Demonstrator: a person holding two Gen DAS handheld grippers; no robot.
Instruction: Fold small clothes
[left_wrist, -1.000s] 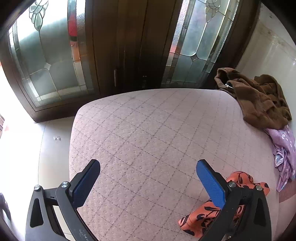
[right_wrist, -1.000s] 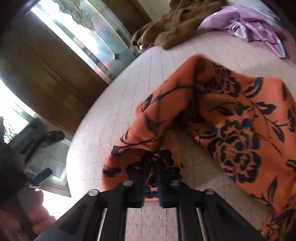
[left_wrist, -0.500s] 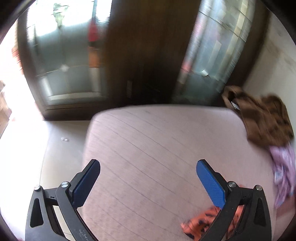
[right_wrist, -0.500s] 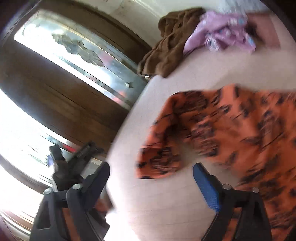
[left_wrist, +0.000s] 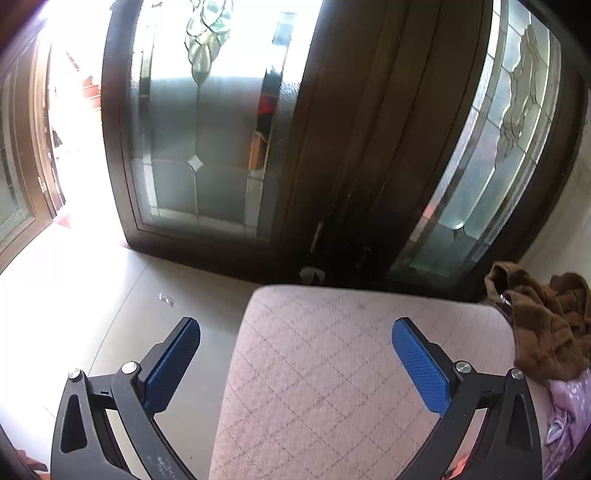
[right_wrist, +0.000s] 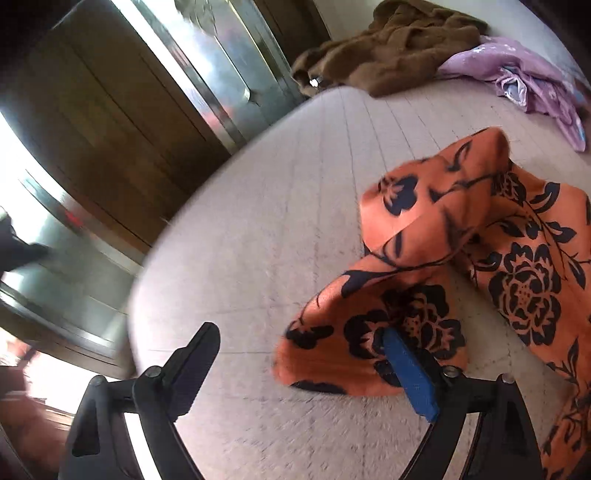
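An orange garment with a dark floral print (right_wrist: 461, 266) lies rumpled on the pink quilted surface (right_wrist: 266, 229). My right gripper (right_wrist: 299, 339) is open and empty, just left of and above the garment's near corner; its right finger (right_wrist: 406, 373) overlaps that corner in view. My left gripper (left_wrist: 295, 343) is open and empty above the quilted surface (left_wrist: 325, 387) near its far left corner. Only a sliver of the orange garment (left_wrist: 461, 463) shows in the left wrist view.
A brown fuzzy garment (left_wrist: 539, 325) (right_wrist: 391, 51) and a lilac garment (left_wrist: 565, 417) (right_wrist: 524, 74) lie at the far right of the surface. Dark wooden doors with leaded glass (left_wrist: 332, 147) stand behind. Pale floor (left_wrist: 92, 314) lies left of the surface.
My right gripper opened and let go of the orange garment's corner, which now lies on the surface. My left gripper tilted up and shifted left, staying open.
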